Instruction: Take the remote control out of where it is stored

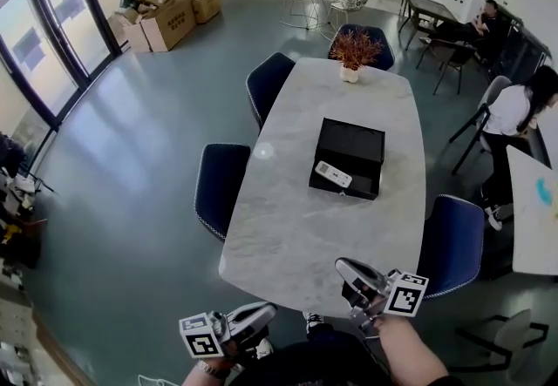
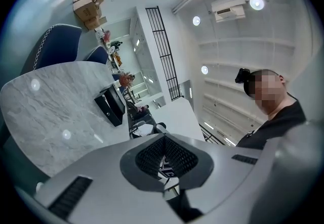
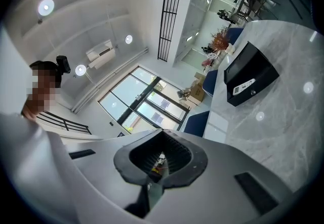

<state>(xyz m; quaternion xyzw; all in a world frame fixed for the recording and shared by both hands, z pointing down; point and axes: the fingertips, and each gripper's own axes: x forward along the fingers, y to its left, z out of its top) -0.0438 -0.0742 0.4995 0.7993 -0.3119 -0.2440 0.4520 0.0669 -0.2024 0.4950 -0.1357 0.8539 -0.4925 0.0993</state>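
A black box lies flat on the middle of the marble table, and a white remote control rests on its near left corner. Both grippers hover at the table's near end, well short of the box. My left gripper is below the table edge with its jaws together and nothing in them. My right gripper is over the near edge, also shut and empty. The right gripper view shows the box and remote ahead; the left gripper view shows the box far off.
A potted dried plant stands at the table's far end. Blue chairs flank the left side, and another chair is at the near right. Cardboard boxes sit by the windows. People sit at the far right.
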